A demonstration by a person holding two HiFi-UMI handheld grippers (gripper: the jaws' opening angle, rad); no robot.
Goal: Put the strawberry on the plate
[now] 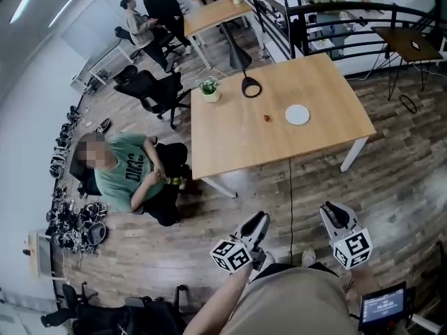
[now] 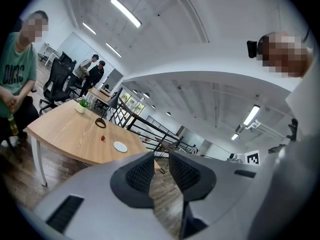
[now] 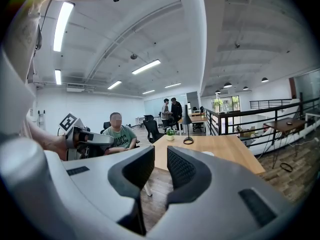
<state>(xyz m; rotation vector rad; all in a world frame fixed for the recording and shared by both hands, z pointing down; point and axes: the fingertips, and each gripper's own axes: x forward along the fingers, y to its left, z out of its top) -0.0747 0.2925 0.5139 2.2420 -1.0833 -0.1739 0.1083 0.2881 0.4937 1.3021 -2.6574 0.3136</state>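
The small red strawberry [image 1: 267, 118] lies on the wooden table [image 1: 279, 149], just left of a round white plate [image 1: 297, 114]. Both grippers are held low over the floor, well short of the table's near edge. My left gripper [image 1: 257, 222] has its jaws a narrow gap apart with nothing between them. In the left gripper view [image 2: 161, 156] the strawberry [image 2: 102, 138] and plate [image 2: 120, 146] show far off. My right gripper [image 1: 334, 210] is likewise slightly open and empty. The right gripper view [image 3: 161, 149] catches only the plate [image 3: 208, 153].
A potted plant [image 1: 209, 89] and a black lamp base [image 1: 251, 87] stand at the table's far side. A seated person [image 1: 126, 169] is at the table's left. A cable [image 1: 290, 187] hangs off the near edge. Office chairs [image 1: 150, 89] and a railing [image 1: 335, 12] lie beyond.
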